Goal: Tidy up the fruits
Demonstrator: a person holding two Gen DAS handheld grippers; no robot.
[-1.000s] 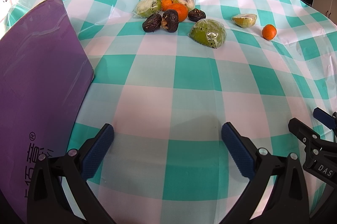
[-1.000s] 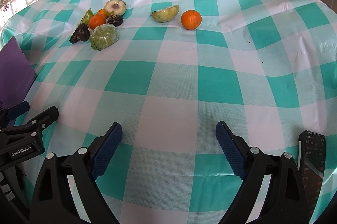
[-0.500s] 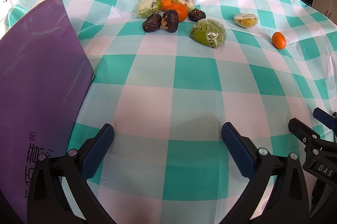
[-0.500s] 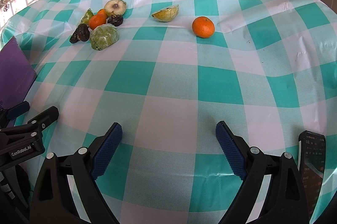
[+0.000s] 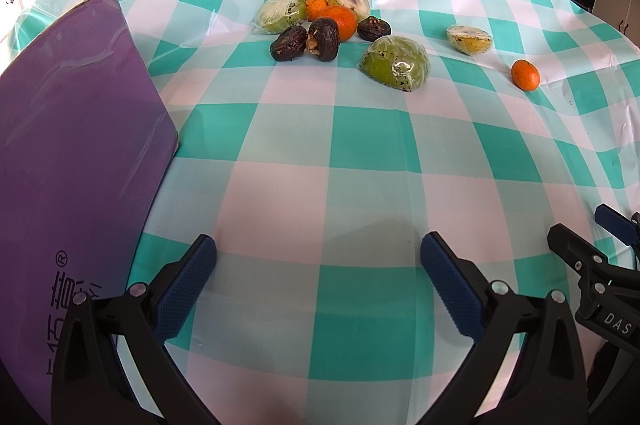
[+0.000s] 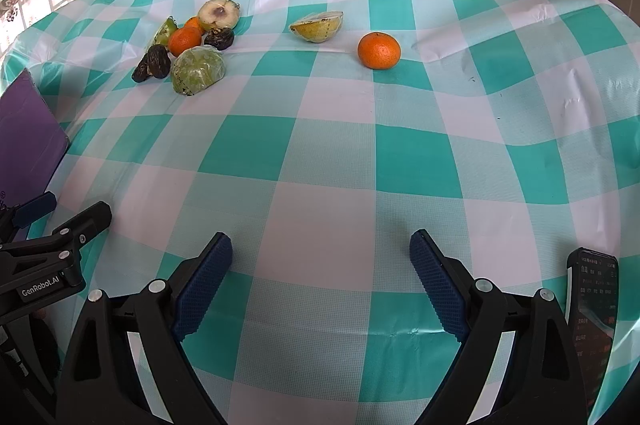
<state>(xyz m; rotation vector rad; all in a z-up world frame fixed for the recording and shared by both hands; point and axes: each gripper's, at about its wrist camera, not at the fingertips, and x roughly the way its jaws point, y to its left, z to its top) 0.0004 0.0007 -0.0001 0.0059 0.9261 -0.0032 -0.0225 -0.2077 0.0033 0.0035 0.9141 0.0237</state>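
Both the left gripper (image 5: 318, 261) and right gripper (image 6: 320, 259) hover released over the checked table (image 6: 320, 161), grasping nothing. A lone mandarin (image 6: 379, 50) sits beside a wrapped fruit half (image 6: 318, 26), apart from the fruit pile (image 6: 188, 49).

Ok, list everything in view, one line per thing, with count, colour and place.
tablecloth: one, teal and white check, covering the table.
lone orange: one, orange, apart at the right of the fruit.
wrapped cut fruit: four pieces, green to pale, three in the far-left pile, one between pile and lone orange.
piled oranges: two, orange, in the pile.
dark wrinkled fruit: three, brown-black, in the pile.
purple board: one, left edge.
phone: one, black, near right.
left gripper: fingers blue-padded, open, empty.
right gripper: same, open, empty.
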